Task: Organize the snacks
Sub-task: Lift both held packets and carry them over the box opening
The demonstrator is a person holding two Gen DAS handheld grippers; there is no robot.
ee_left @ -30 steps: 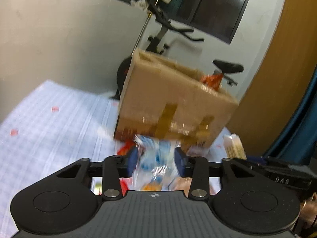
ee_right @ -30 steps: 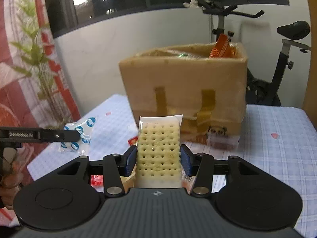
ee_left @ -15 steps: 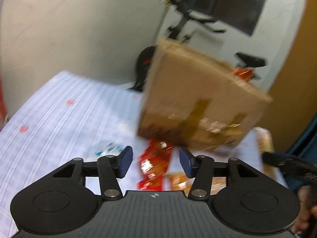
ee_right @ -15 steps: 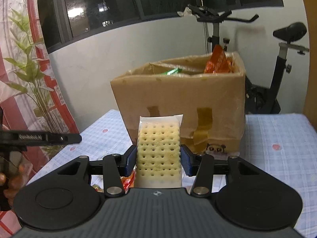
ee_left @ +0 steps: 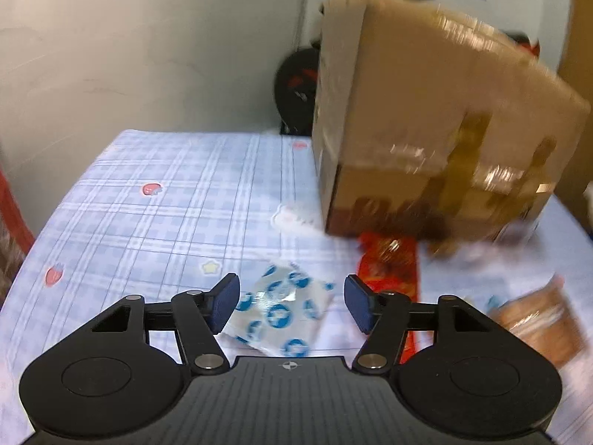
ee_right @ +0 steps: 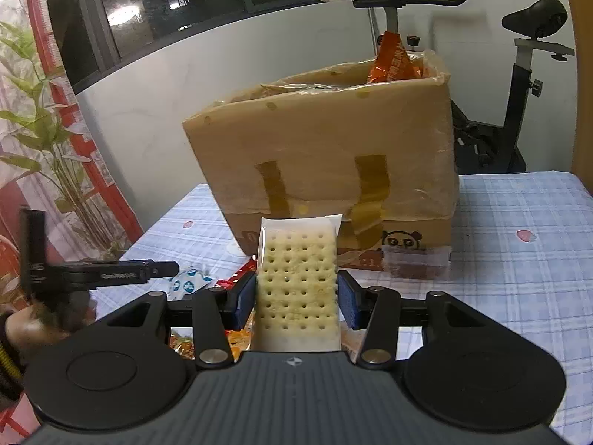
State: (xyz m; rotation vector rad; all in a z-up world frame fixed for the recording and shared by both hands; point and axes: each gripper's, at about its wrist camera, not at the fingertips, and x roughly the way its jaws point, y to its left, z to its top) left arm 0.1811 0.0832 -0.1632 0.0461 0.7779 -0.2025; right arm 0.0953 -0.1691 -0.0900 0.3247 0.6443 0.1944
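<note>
My left gripper (ee_left: 290, 304) is open and empty, low over a white packet with blue dots (ee_left: 280, 311) that lies on the checked tablecloth (ee_left: 155, 222) between its fingers. A red snack packet (ee_left: 389, 263) lies right of it, in front of the cardboard box (ee_left: 426, 129). My right gripper (ee_right: 296, 296) is shut on a clear-wrapped cracker pack (ee_right: 298, 282), held upright in front of the box (ee_right: 333, 155). An orange bag (ee_right: 391, 61) sticks out of the box's open top. The left gripper (ee_right: 100, 274) shows at the left of the right wrist view, above the blue-dotted packet (ee_right: 189, 282).
A brown snack packet (ee_left: 537, 319) lies at the right on the cloth. An exercise bike (ee_right: 519, 92) stands behind the table. A plant (ee_right: 44, 141) and red-patterned curtain are at the left. The table's far edge meets a white wall (ee_left: 148, 55).
My left gripper let go of the blue-dotted packet, which now lies on the cloth, and has opened and dropped low over it. My right gripper still holds the cracker pack and moved closer to the box.
</note>
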